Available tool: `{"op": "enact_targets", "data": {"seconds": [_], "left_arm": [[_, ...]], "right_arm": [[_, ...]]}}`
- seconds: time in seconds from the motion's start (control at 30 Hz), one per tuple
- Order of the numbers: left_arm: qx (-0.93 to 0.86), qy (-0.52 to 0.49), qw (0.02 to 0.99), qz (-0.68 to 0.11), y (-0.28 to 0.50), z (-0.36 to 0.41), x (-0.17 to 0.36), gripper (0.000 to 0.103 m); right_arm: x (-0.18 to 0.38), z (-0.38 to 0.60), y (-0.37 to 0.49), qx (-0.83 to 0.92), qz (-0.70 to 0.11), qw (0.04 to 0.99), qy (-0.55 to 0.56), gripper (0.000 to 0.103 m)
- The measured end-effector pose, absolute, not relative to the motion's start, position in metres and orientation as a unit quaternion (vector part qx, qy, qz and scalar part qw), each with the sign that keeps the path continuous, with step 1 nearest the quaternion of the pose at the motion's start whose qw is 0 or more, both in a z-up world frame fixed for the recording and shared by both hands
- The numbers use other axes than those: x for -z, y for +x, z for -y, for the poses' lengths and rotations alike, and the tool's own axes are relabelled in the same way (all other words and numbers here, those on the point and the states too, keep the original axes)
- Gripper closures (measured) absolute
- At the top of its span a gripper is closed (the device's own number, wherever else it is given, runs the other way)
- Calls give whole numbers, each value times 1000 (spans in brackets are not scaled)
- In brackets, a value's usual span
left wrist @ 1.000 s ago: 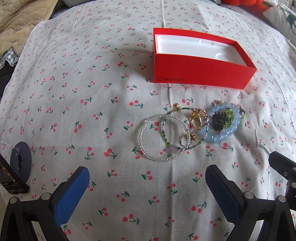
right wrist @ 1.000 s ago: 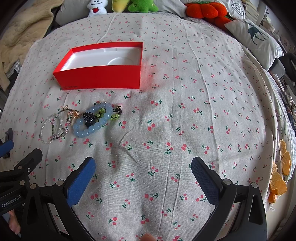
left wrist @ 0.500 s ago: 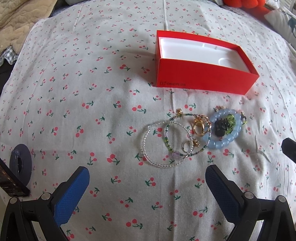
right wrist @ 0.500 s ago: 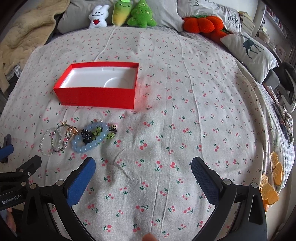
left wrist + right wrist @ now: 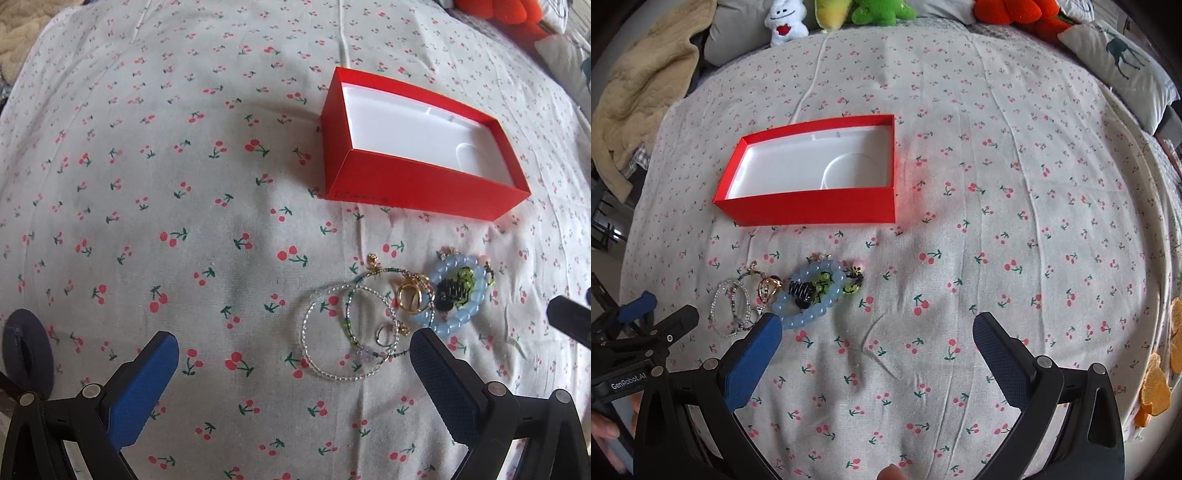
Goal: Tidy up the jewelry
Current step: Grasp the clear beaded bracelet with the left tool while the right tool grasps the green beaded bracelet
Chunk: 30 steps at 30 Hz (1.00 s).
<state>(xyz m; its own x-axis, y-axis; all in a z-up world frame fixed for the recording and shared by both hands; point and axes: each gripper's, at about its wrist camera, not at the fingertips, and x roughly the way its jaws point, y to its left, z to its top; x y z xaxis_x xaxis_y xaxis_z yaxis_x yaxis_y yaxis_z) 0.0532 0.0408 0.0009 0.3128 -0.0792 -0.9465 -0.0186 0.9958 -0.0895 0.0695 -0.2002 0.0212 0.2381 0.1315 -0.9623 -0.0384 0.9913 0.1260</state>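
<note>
An open red box (image 5: 417, 184) with a white empty inside lies on the cherry-print sheet; it also shows in the right wrist view (image 5: 812, 210). In front of it lies a heap of jewelry: a pale blue bead bracelet (image 5: 467, 310) (image 5: 812, 314) around a black hair claw (image 5: 448, 293) and green beads, gold rings (image 5: 410, 295), and clear bead bracelets (image 5: 332, 365) (image 5: 726, 306). My left gripper (image 5: 291, 373) is open and empty, just short of the clear bracelets. My right gripper (image 5: 877, 354) is open and empty, right of the heap.
The cherry-print sheet (image 5: 1015, 221) covers a bed. Plush toys (image 5: 875, 11) and a deer-print pillow (image 5: 1123, 59) line the far edge. A beige blanket (image 5: 639, 96) lies at the far left. Orange peel pieces (image 5: 1156, 387) lie at the right edge.
Both grippers have drawn back and risen a little; the box and the jewelry heap now sit lower and farther right in the left wrist view. Nothing was taken hold of.
</note>
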Motion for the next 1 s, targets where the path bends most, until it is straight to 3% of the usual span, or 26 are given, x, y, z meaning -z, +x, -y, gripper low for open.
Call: {"op": "enact_targets", "data": {"seconds": [0.07, 0.13, 0.33, 0.43, 0.7, 1.0], "left_arm": [[31, -75, 802, -592, 55, -50, 10, 2], [40, -94, 790, -605, 58, -55, 20, 13], [75, -116, 775, -617, 65, -55, 35, 29], [97, -128, 768, -620, 68, -52, 40, 44], [97, -115, 766, -625, 69, -48, 44, 72], [86, -103, 772, -622, 66, -53, 47, 91]], "right_arm": [[-9, 201, 72, -63, -626, 775, 58, 0], [0, 199, 74, -70, -636, 765, 70, 0], [-4, 177, 79, -117, -630, 762, 91, 4], [1, 164, 81, -138, -640, 749, 104, 13], [14, 133, 84, -185, -654, 724, 119, 54], [30, 118, 87, -180, -666, 714, 118, 79]]}}
